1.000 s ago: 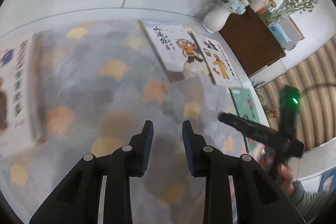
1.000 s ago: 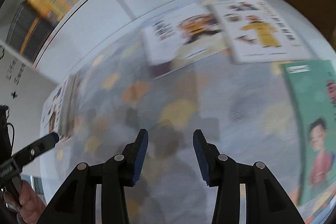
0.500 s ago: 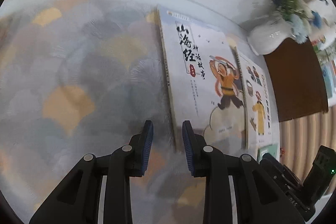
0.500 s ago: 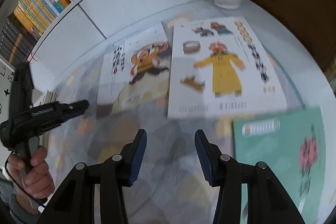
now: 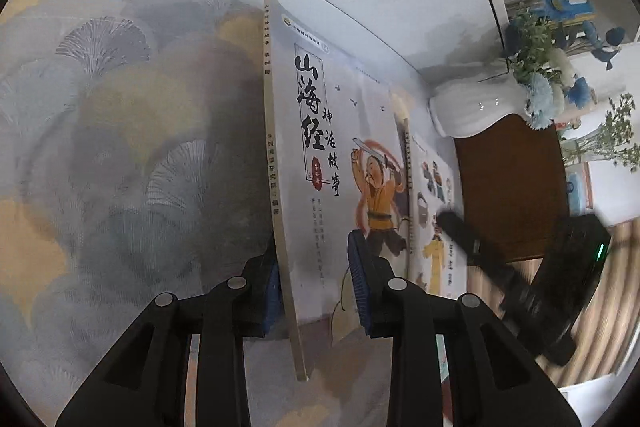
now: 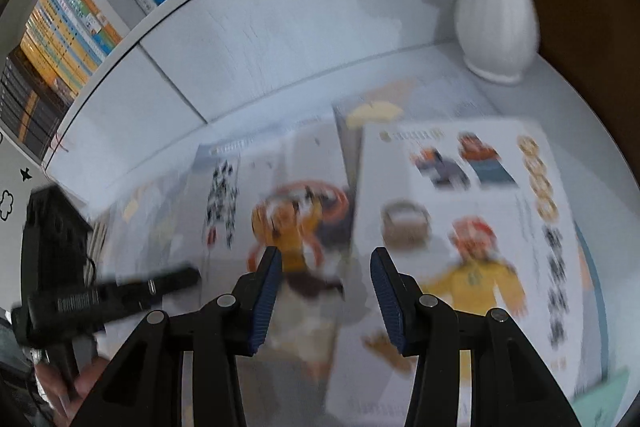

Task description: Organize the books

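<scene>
Risk: left gripper (image 5: 312, 281) fingers closing astride the book (image 5: 340, 163) spine edge — a shallow bite could slip; right gripper (image 6: 324, 297), at three o'clock, open and empty.

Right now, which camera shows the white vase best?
The right wrist view: there the white vase stands upright behind the books, its ribbed body and foot showing, though slightly blurred and with the flowers cut off. The left wrist view shows it smaller, tilted near the edge, but with its blue flowers visible.

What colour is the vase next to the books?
White, with ribs down its sides. The vase shows best in the right wrist view.
</scene>
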{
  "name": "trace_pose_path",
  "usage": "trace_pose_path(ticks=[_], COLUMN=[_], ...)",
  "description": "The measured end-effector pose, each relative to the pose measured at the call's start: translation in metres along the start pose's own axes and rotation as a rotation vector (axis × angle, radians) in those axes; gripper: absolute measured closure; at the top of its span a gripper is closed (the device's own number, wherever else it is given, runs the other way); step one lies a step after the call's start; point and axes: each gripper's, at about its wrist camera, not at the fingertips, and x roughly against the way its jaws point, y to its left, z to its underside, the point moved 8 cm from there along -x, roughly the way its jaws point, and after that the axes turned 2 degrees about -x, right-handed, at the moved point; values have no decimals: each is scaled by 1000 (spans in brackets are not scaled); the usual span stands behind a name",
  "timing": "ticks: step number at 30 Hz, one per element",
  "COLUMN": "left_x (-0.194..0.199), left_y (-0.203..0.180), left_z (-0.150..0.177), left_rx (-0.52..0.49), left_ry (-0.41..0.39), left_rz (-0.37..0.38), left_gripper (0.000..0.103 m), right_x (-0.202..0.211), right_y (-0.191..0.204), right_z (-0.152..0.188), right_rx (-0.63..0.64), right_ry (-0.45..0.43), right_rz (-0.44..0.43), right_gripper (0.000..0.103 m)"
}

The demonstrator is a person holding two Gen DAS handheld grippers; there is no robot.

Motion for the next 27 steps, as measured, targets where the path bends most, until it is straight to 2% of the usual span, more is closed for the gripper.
trace_pose_path(ticks=[2, 3, 7, 13, 22, 27], left_x=[-2, -1, 3, 1, 0, 0], left_y=[-3, -4, -8, -1, 2, 4], left_z=[-1, -1, -1, -5, -9, -6], left_rx=[-22, -41, -103, -88, -84, -80], left_ry=[-17, -30, -48, -27, -13, -10], left_rz=[-26, -33, -58, -38, -14, 5], left_gripper=[91, 92, 92, 92, 92, 92], right_x=[-11, -17, -40, -50, -74, -74], right_y=[5, 7, 10, 4, -2, 2], right_z=[-15, -23, -41, -50, -47, -42], right_rx=[17, 26, 39, 33, -11, 8], right_ry=[-12, -15, -14, -36, 36, 71], right_rz=[7, 8, 8, 60, -6, -31], right_gripper=[57, 57, 57, 57, 57, 56])
